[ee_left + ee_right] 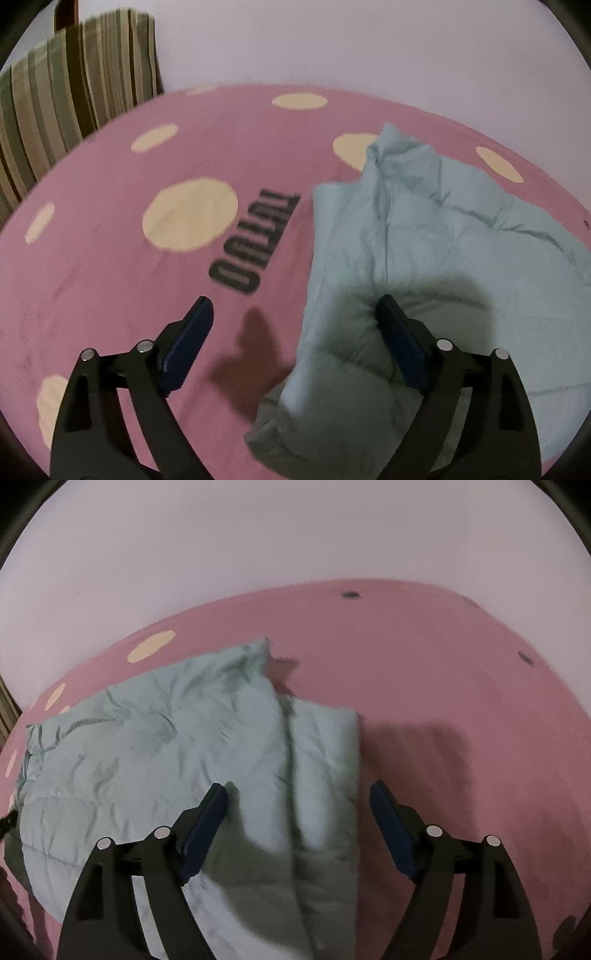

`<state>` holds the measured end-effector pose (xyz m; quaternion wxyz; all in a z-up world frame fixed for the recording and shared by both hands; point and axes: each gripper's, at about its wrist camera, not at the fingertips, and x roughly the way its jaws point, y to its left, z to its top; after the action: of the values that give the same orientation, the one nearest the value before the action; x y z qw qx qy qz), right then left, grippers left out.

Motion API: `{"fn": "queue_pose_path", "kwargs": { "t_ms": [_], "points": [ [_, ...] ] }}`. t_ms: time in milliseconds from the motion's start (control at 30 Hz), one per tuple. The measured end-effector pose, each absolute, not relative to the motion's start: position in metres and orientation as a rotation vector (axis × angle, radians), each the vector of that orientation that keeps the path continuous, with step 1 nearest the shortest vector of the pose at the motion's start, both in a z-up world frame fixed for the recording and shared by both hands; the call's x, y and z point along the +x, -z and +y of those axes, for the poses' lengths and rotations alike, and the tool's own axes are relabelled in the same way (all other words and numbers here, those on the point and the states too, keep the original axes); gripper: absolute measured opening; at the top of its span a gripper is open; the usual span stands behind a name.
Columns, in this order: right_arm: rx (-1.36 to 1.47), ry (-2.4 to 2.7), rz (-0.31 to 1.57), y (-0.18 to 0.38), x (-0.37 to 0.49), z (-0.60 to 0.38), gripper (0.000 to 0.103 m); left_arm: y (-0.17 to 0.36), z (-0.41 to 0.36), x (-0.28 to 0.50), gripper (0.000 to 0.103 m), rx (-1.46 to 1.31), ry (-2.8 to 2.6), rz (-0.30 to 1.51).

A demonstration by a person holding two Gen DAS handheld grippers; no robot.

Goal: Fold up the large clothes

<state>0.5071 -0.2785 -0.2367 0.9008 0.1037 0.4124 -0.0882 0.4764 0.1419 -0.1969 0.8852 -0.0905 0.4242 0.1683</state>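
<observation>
A pale blue padded jacket (424, 236) lies on a pink bedspread (110, 280) with cream dots. In the left wrist view it fills the right half, partly folded over itself. My left gripper (295, 306) is open and empty, hovering over the jacket's left edge, its right finger above the fabric. In the right wrist view the jacket (155, 746) lies left and centre, with a folded strip along its right edge. My right gripper (299, 790) is open and empty, straddling that right edge.
A striped cushion (74, 81) stands at the back left of the bed against a pale wall (369, 40). Black lettering (255, 240) is printed on the bedspread left of the jacket. Bare pink bedspread (461, 701) extends right of the jacket.
</observation>
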Motion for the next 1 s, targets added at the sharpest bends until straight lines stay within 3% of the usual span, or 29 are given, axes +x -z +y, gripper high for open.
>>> {"fn": "queue_pose_path", "kwargs": {
  "t_ms": [400, 533, 633, 833, 933, 1000],
  "points": [
    [0.265, 0.177, 0.910, 0.270, 0.527, -0.277, 0.085, 0.221, 0.143, 0.489, 0.091, -0.270, -0.233, 0.962],
    [0.257, 0.160, 0.907, 0.272, 0.525, -0.270, 0.070, 0.219, 0.134, 0.484, 0.074, -0.238, -0.208, 0.939],
    [0.260, 0.140, 0.906, 0.273, 0.527, -0.257, 0.058, 0.218, 0.130, 0.485, 0.067, -0.233, -0.195, 0.932],
    [0.294, 0.118, 0.907, 0.269, 0.526, -0.259, 0.059, 0.213, 0.137, 0.474, 0.071, -0.295, -0.200, 0.939],
    [0.346, 0.107, 0.917, 0.262, 0.503, -0.276, 0.069, 0.210, 0.141, 0.459, 0.078, -0.352, -0.192, 0.944],
    [0.377, 0.097, 0.922, 0.259, 0.485, -0.284, 0.070, 0.211, 0.145, 0.446, 0.079, -0.397, -0.175, 0.952]
  ]
}}
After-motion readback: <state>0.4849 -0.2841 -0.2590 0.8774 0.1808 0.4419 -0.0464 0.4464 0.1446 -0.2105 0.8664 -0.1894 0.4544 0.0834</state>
